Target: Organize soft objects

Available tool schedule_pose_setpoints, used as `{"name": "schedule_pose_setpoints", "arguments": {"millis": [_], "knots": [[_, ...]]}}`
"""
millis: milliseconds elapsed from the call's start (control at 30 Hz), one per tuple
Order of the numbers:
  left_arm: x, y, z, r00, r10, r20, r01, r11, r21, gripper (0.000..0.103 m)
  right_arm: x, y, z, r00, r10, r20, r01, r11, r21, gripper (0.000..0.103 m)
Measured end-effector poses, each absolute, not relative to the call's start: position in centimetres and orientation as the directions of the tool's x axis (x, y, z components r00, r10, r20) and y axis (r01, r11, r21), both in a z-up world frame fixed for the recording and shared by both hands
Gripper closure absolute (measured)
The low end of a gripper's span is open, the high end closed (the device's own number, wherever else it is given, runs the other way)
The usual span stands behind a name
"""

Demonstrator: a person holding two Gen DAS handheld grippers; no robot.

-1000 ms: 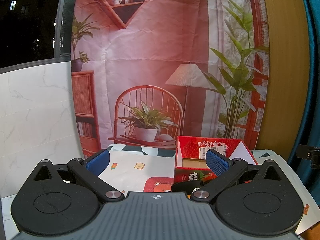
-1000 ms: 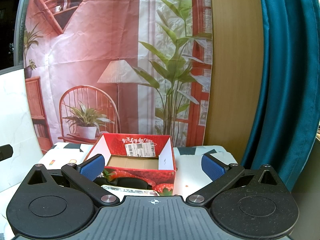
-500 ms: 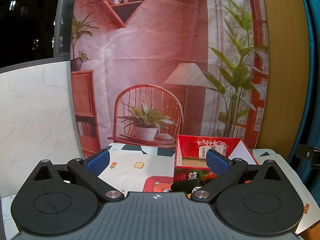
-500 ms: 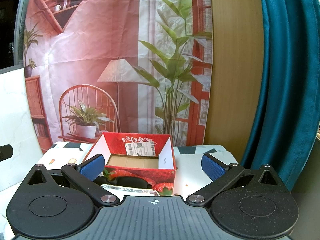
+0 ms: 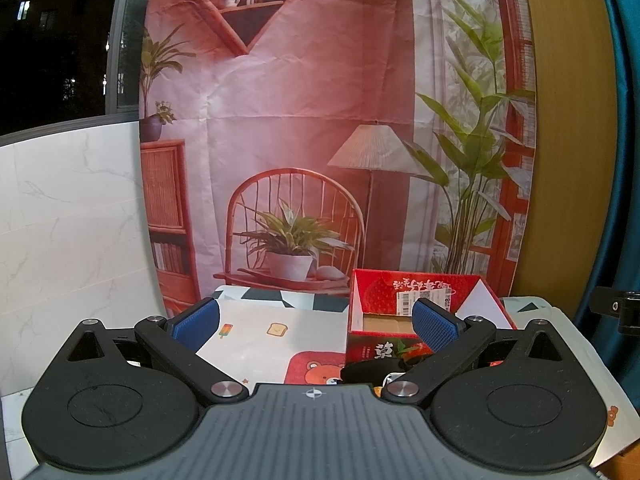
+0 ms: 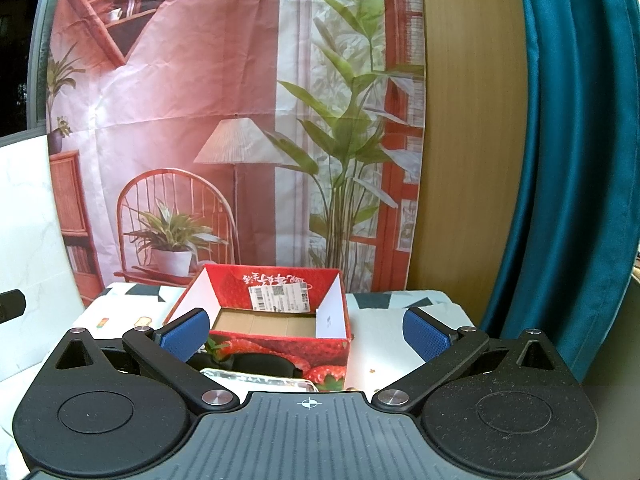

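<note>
Both wrist views look low and level across the table, sharing the red box [image 5: 376,348] [image 6: 280,344].

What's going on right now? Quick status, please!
Left claw open, empty. Right claw open, empty. Red strawberry box open, looks empty. Dark item before it, partly hidden.

You're looking at a red box [image 6: 276,350] of glossy printed cardboard — its floor is showing plain matt brown board and its flaps white paper inside. The desk [image 5: 256,332] is wearing a smooth printed cloth. Behind it, the backdrop [image 5: 304,120] is hanging as creased, matt printed fabric beside a wood-grain panel [image 6: 464,120] and a teal curtain [image 6: 572,160] with a velvety sheen. Your left gripper [image 5: 316,320] and right gripper [image 6: 306,330] are showing matt black plastic arms, metal pivot pins and blue textured pads [image 6: 424,334] — rubbery-looking.
</note>
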State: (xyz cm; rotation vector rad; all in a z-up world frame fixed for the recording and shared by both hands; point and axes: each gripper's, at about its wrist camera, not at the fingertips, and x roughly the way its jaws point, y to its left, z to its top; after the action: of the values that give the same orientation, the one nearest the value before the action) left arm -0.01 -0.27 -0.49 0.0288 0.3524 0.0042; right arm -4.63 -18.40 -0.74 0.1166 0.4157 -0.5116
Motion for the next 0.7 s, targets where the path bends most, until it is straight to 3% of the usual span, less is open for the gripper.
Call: {"name": "schedule_pose_setpoints", "arguments": {"millis": [700], "knots": [[1.2,-0.4,-1.7,0.929,0.004,-0.37,0.006,1.0,0.027,0.0,-4.3,-19.5,-2.8,0.807,-0.421,-0.415,0.477,0.878,0.038,0.0]]}}
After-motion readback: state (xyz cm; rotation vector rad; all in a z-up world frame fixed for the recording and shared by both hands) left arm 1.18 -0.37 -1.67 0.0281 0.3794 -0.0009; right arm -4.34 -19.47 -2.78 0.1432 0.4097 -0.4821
